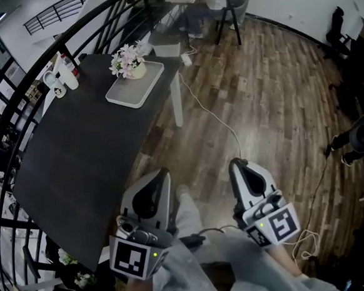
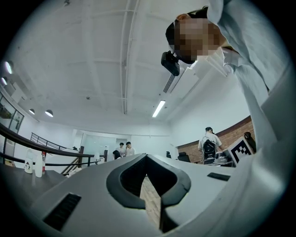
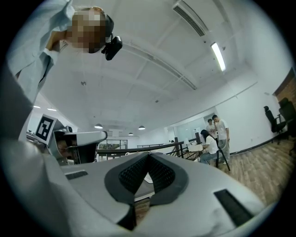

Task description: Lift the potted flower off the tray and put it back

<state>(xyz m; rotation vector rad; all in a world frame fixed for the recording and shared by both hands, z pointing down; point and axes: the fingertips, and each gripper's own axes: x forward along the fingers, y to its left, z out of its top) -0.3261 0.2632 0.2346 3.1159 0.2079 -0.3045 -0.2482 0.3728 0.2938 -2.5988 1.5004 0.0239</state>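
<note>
Head view: the potted flower, pale pink and white blooms in a light pot, stands on the far part of the white tray at the far end of the dark table, well apart from the left gripper and right gripper, both held low over the wood floor. Left gripper view: its jaws meet at the tips with nothing between them. Right gripper view: the jaws are likewise pressed together and empty.

surface: dark table, white leg at its far right | on it: white tray by the far right edge; bottles at the far left corner | below: wood floor, white cable on it
</note>
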